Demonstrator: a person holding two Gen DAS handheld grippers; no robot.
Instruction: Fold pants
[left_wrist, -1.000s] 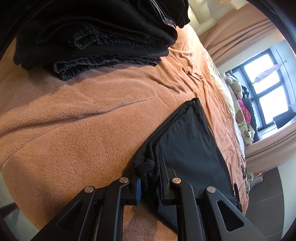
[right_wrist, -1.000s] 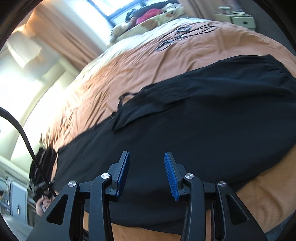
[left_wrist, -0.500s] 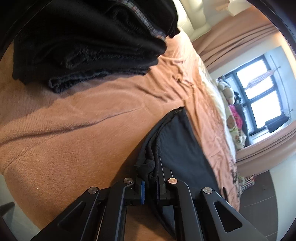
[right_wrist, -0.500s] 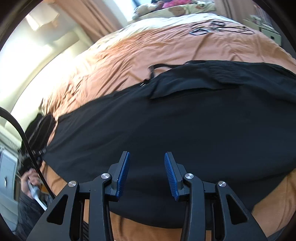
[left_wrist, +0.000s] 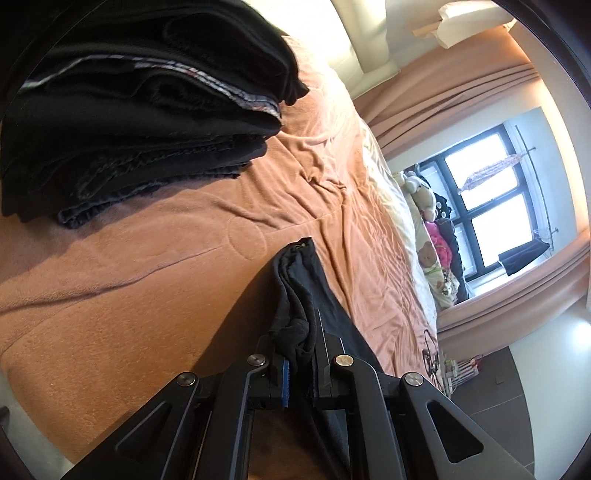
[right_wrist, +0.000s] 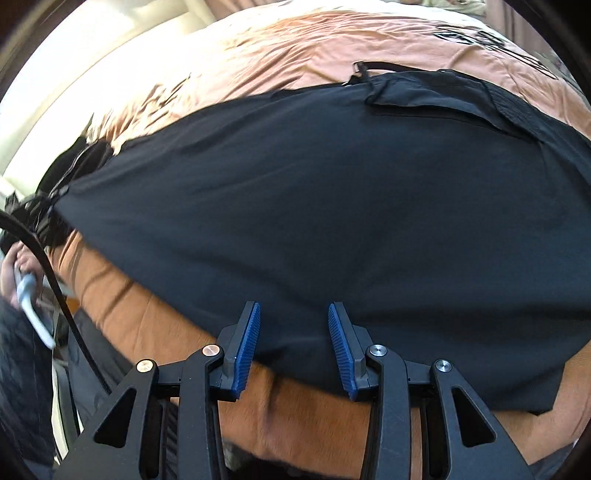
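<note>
Pants (right_wrist: 314, 206) lie flat on the orange blanket (left_wrist: 129, 295), stretched long from side to side. The left gripper (left_wrist: 299, 373) pinches one bunched end. The right gripper (right_wrist: 293, 347) is half open and empty, right above the near edge.

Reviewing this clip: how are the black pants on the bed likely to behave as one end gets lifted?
Probably floppy: the black pants bunch into soft folds where the left hand-held gripper pinches them. Likely light, since a pinch on one thin bunch raises that end. The rest lies flat on the orange blanket, so it should drag and sag rather than hold shape.
</note>
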